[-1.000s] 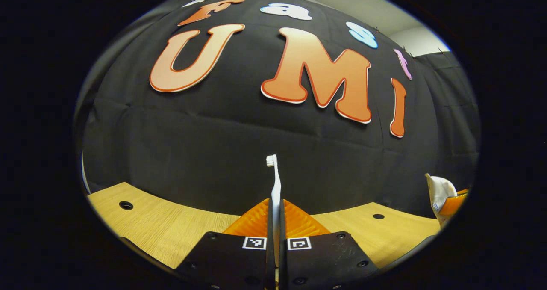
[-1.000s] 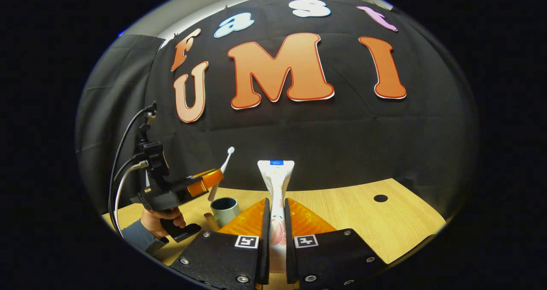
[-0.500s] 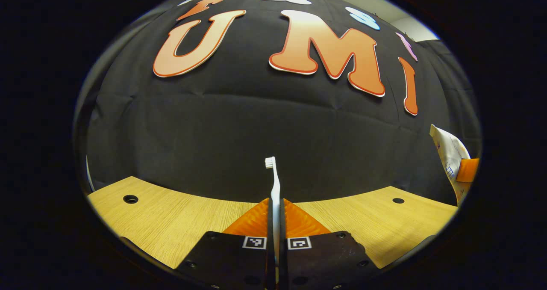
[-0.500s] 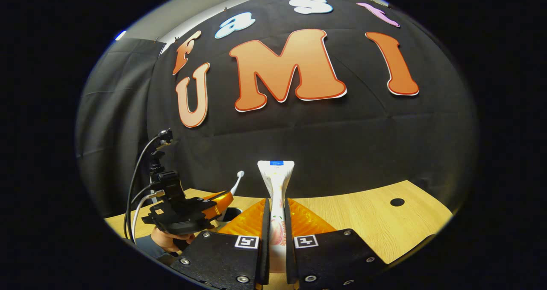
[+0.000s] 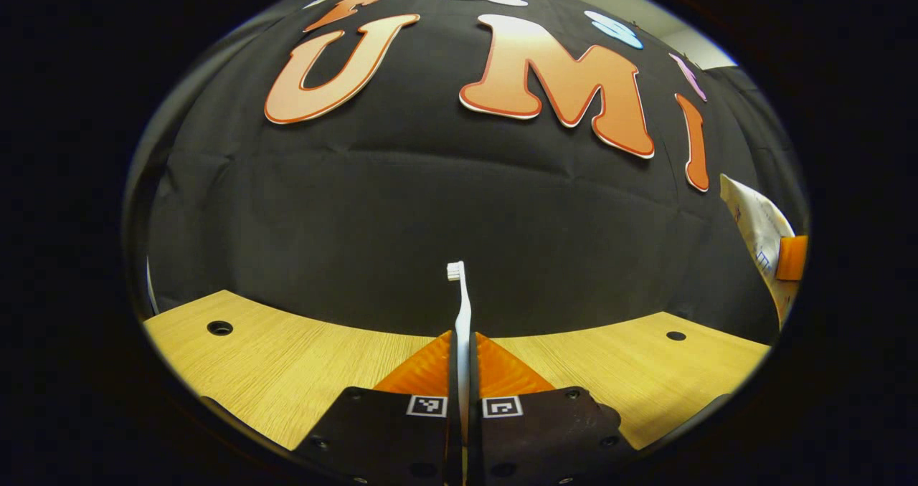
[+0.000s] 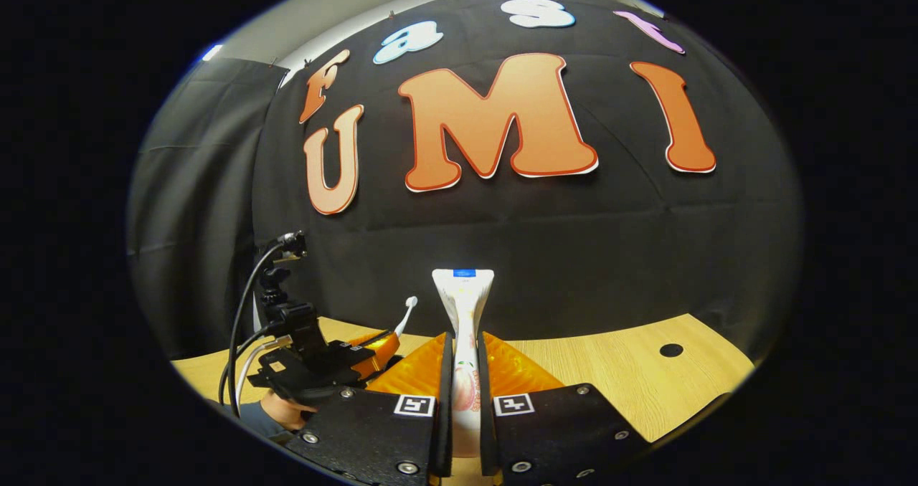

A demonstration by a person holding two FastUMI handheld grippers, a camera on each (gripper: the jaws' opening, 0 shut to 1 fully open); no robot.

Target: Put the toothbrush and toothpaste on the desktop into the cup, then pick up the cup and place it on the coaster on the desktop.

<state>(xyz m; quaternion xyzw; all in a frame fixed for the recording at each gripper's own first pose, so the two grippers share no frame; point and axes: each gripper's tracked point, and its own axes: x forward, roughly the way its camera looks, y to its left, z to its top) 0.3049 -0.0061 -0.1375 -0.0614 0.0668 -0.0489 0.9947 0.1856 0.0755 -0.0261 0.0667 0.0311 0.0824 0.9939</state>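
I have the left gripper [image 5: 463, 350] clamped on the slim white plastic toothbrush [image 5: 462, 314], both fingers pressed against its handle low down. The brush stands upright above the pale wood-grain desktop [image 5: 287, 357], its small white bristle head at the top and turned to the left in the left gripper view. The desktop under it has round dark holes [image 5: 219, 327] near its far edge. My right gripper [image 6: 464, 357] is closed on the white squeezable toothpaste tube [image 6: 463, 307], fingers squeezing its lower body where a pinkish print shows. The tube stands upright above the desktop too, its flat crimped end uppermost with a small blue mark on the crimp. In the right gripper view, the left gripper [image 6: 380, 344] sits left of the tube and lower, with black cables looping up behind it and a hand [image 6: 283, 411] in a grey sleeve beneath it. The toothbrush head [image 6: 411, 302] pokes up just left of the tube. At the right edge of the left gripper view, the tube's crimped end [image 5: 756, 228] shows again, well above the desktop.
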